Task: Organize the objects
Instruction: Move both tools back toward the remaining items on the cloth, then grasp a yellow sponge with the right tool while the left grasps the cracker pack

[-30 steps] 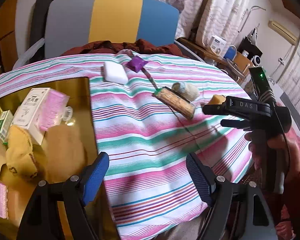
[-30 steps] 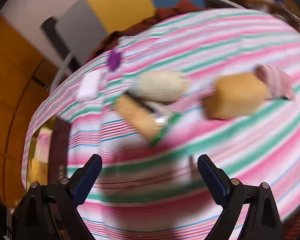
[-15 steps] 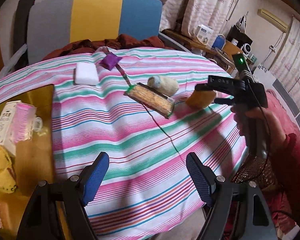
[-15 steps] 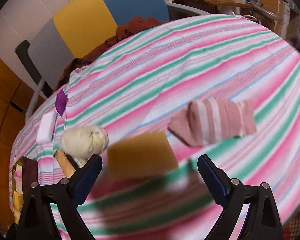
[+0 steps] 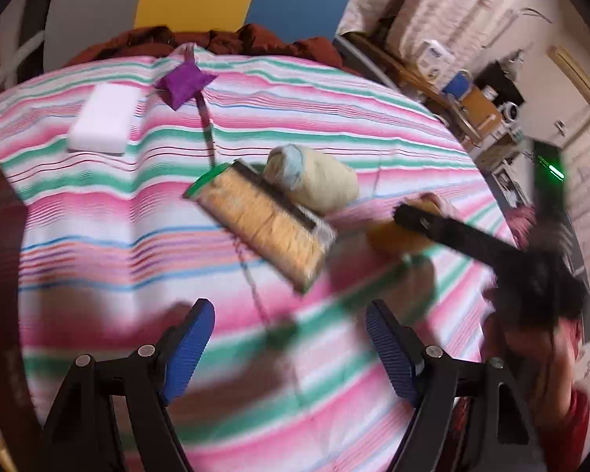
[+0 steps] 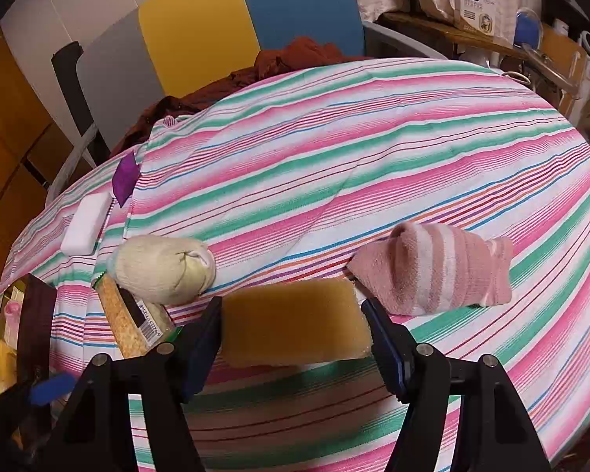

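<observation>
Closing on item one, a yellow sponge (image 6: 295,320) lying flat on the striped desk (image 6: 373,165), the right gripper (image 6: 293,348) has a blue pad at each short end, touching or nearly so; the sponge is not yet lifted. Item two: pink striped sock (image 6: 432,269), just beside the sponge's right end. Item three: cream rolled sock (image 6: 163,269), near its left end, resting against a cracker packet (image 6: 128,320). Item four: white block (image 6: 85,223) and purple sachet (image 6: 125,177), well apart at the far edge. Left gripper (image 5: 289,348): jaws wide, empty, hovering over bare cloth. Risk: the soft sponge may buckle or slip under an end-on squeeze, and the right pad may snag the pink sock. Change since half a second ago: the right jaws have narrowed from wide apart onto the sponge; the left view has swung toward the packet.
</observation>
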The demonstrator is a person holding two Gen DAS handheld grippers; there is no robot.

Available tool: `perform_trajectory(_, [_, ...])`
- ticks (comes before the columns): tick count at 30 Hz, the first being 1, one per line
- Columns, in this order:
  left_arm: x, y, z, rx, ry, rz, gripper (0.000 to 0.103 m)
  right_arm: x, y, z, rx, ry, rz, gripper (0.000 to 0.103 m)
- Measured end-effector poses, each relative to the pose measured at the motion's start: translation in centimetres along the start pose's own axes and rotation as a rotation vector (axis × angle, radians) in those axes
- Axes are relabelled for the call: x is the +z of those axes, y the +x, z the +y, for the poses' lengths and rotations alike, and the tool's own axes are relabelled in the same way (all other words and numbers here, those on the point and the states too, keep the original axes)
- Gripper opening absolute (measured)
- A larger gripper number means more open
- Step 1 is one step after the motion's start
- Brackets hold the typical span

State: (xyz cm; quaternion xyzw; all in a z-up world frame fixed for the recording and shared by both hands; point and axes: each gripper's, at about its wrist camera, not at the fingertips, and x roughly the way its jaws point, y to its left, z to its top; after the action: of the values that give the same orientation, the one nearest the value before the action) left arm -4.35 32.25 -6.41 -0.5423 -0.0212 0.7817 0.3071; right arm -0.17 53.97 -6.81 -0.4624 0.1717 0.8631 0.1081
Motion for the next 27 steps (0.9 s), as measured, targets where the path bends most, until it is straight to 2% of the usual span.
perform_trajectory(3, [1.9,2.1,-0.2,-0.004,-0.093,0.024,0.081,0.1,0.0,-0.6,0.014,0.031,-0.001,0.07])
perform_trajectory(5, [2.9,3.2,-0.3,0.024,-0.117,0.026,0.081,0.1,0.0,-0.9,0.03,0.052,0.006,0.07])
perform_trajectory(9, [4.4,4.2,-1.2,0.099,-0.054,-0.008,0.081,0.3,0.0,-1.2,0.028,0.069,0.001,0.074])
perform_trajectory(14, [2.5,3.2,-0.7,0.156,0.103,-0.045,0.08,0.3,0.0,-1.2,0.013,0.074,0.001,0.078])
perform_trajectory(18, [0.6,1.3,1.9,0.164,0.108,-0.057,0.081,0.4,-0.2,-1.1,0.002,0.071,-0.007,0.083])
perform_trajectory(20, [0.3,0.8,3.0,0.194,0.082,-0.046,0.079,0.3,-0.3,-1.0,0.005,0.073,-0.011,0.083])
perform_trajectory(23, [0.8,0.3,3.8,0.105,0.0,-0.056,0.079,0.3,-0.4,-0.7,-0.005,0.064,-0.018,0.083])
perform_trajectory(26, [2.5,0.5,2.6,0.028,-0.05,-0.064,0.081,0.4,-0.5,-0.7,-0.014,0.061,-0.028,0.083])
perform_trajectory(27, [3.3,1.1,1.6,0.025,-0.06,-0.054,0.081,0.4,-0.4,-0.7,-0.015,0.062,-0.028,0.084])
